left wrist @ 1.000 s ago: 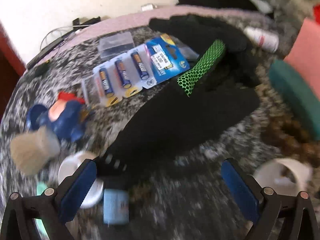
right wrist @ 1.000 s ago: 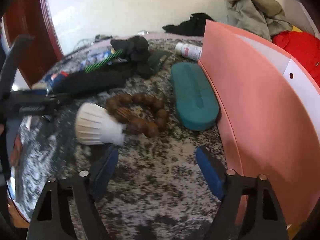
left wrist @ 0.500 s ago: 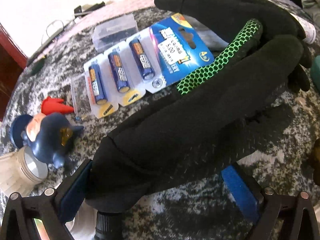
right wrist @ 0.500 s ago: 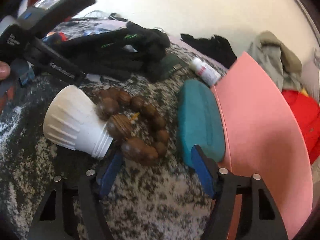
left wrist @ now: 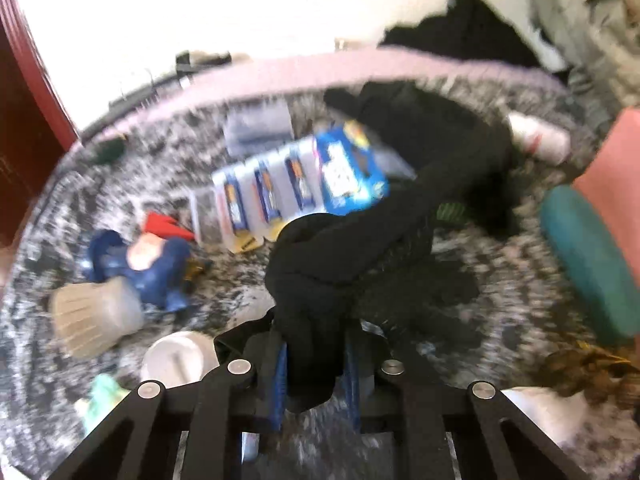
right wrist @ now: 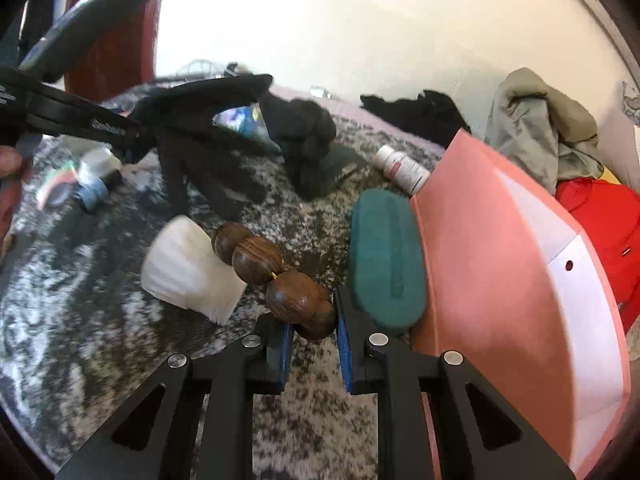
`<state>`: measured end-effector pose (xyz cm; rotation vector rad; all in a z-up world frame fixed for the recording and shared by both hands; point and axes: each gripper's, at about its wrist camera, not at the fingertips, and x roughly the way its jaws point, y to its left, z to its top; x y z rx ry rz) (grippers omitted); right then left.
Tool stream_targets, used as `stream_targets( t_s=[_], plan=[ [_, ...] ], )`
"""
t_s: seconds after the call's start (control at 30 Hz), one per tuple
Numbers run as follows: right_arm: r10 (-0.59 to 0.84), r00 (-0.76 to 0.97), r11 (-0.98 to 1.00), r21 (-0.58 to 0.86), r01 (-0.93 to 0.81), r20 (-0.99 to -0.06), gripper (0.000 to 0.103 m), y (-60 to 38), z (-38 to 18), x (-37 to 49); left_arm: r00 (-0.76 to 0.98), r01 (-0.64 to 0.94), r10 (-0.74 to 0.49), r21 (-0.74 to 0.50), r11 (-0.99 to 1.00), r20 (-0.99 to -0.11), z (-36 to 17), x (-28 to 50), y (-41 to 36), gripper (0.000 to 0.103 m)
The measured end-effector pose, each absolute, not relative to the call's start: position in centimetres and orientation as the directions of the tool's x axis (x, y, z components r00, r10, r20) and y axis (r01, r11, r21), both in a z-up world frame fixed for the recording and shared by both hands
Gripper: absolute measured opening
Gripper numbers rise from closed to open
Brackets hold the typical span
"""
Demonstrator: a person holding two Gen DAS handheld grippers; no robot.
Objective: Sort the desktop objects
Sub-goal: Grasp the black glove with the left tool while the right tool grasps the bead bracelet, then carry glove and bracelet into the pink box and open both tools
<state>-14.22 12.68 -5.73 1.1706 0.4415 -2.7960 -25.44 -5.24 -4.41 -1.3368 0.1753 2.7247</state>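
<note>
My left gripper (left wrist: 314,364) is shut on the cuff of a black glove (left wrist: 340,256) and holds it lifted off the speckled table; the glove also shows hanging in the right wrist view (right wrist: 200,128). My right gripper (right wrist: 312,328) is shut on a string of brown wooden beads (right wrist: 276,276), raised above the table beside a white bulb-shaped object (right wrist: 188,268). A second black glove (right wrist: 304,132) lies behind.
A teal case (right wrist: 386,256) lies against a pink box (right wrist: 500,280) at the right. A battery pack (left wrist: 296,184), a blue figurine (left wrist: 148,264), a brush (left wrist: 96,316), a white bottle (right wrist: 402,168) and small jars (left wrist: 176,356) are spread over the table.
Both grippers have closed: the left on the glove's cuff and pulled it up and back, the right on the wooden beads and lifted them. The left view is now motion-blurred.
</note>
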Motion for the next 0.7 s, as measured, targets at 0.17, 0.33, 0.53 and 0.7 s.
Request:
stream_targets(
  t_s=[0.17, 0.33, 0.53, 0.7],
  plan=[
    [0.016, -0.769, -0.952, -0.244, 0.184, -0.639, 0.02, 12.6, -2.4, -10.1, -0.678, -0.158, 0.03, 0.106, -0.982, -0.734, 0.2, -19.6, -3.8, 0.017],
    [-0.057, -0.816, -0.959, -0.196, 0.205, -0.575, 0.02, 13.1, 1.8, -5.0, -0.741, -0.182, 0.059, 0.116, -0.976, -0.668, 4.2, -13.5, -2.2, 0.017],
    [-0.136, -0.861, -0.965, -0.13, 0.226, -0.49, 0.02, 15.0, 7.2, 1.5, -0.779, -0.234, 0.162, 0.041, -0.971, -0.606, 8.1, -6.7, 0.5, 0.017],
    [-0.102, -0.918, -0.98, -0.123, 0.16, -0.383, 0.02, 18.0, 11.5, 6.0, -0.798, -0.321, 0.28, -0.016, -0.947, -0.534, 11.5, -3.8, 4.2, 0.017]
  ],
)
